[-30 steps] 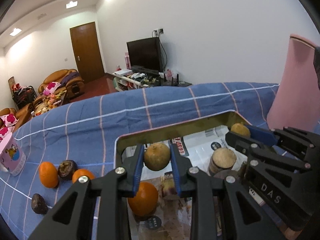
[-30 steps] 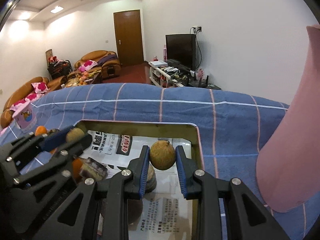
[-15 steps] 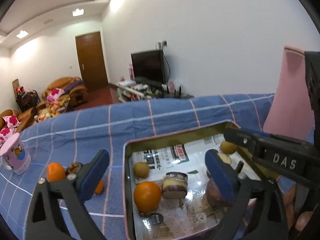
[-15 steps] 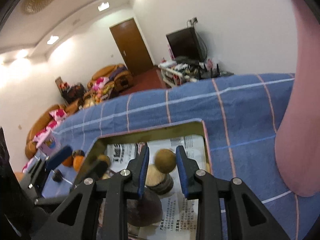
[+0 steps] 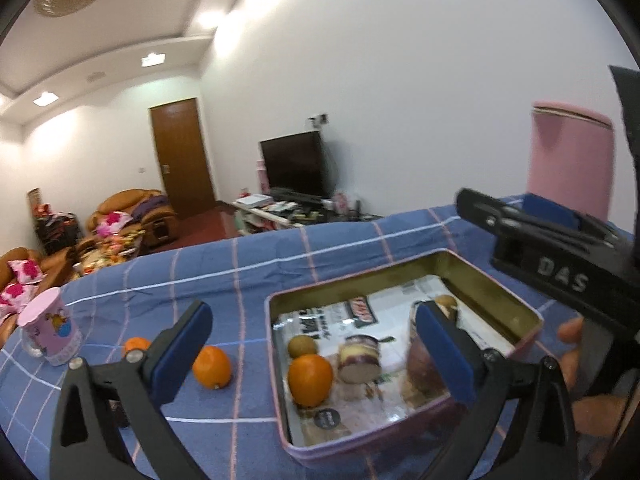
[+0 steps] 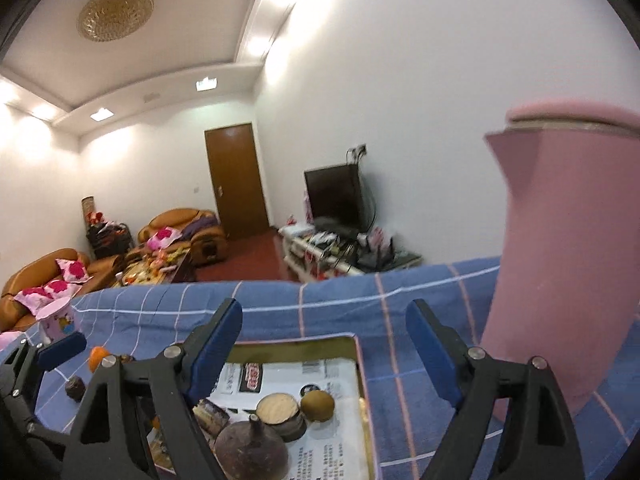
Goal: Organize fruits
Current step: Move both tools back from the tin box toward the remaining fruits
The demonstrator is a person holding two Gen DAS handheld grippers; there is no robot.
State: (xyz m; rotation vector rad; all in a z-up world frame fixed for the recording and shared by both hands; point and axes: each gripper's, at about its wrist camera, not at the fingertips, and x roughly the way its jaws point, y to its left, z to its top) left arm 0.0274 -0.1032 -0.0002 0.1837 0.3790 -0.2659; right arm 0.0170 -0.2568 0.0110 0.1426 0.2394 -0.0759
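So both your left gripper (image 5: 316,352) and right gripper (image 6: 324,348) are opening, nothing between their fingers. Inside the pink rectangular metal tin (image 5: 404,446) already sit a round orange (image 5: 310,380) and small brown fruits (image 6: 317,405); two oranges (image 5: 212,367) just left of it remain.

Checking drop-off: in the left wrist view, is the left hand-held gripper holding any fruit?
No, the left hand-held gripper is opening with nothing between its pads; the small brown fruit lies in the tin.

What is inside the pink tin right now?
Inside the pink tin, on printed paper lining: an orange, two small brown fruits, a cut purple piece and dark round items. The right finger covers part.
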